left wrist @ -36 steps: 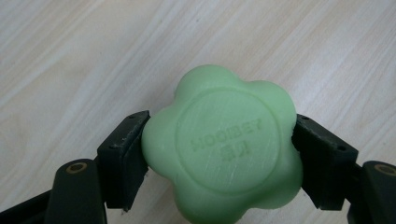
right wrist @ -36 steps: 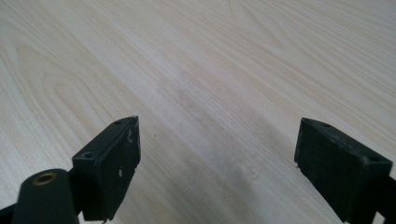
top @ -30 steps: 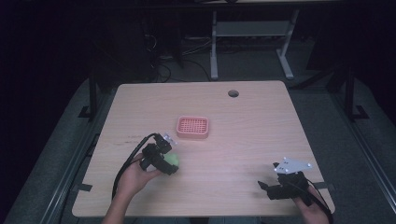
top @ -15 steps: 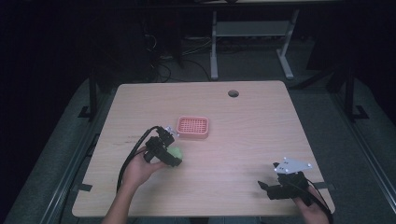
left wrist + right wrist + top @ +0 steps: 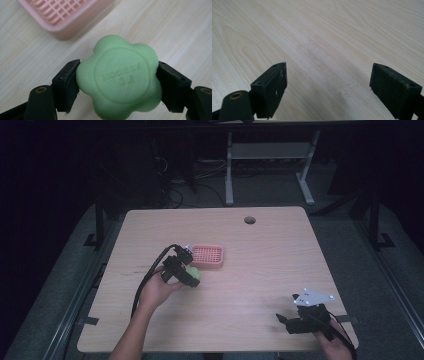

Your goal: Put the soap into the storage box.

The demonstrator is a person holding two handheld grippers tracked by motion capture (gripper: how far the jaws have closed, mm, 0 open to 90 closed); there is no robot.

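High view: the left tool (image 5: 189,272) is held above the wooden worktop (image 5: 260,270), just on the near side of the pink soap dish (image 5: 207,256), and it grips a green flower-shaped soap (image 5: 193,274). The soap sits close to the near left corner of the soap dish; whether it touches the dish cannot be told from here. The person's left hand (image 5: 159,289) wraps the tool's body, and a black cable loops from it toward the near edge of the worktop. The right tool (image 5: 284,320) rests well apart from the soap dish, near the worktop's near right corner, with a grey three-cornered plate (image 5: 313,297) on top. A round hole (image 5: 249,220) lies in the worktop beyond the soap dish.

Left gripper view: the two black jaws press on opposite sides of the green soap (image 5: 120,80), which fills the gap between them. Raised lettering shows on the soap's round face. The pink soap dish (image 5: 65,17), with its grid of slots, lies just beyond the soap, a strip of bare worktop (image 5: 175,32) between them.

Right gripper view: the right tool (image 5: 328,85) has its jaws spread wide with nothing between them, above bare wood grain of the worktop (image 5: 332,37).
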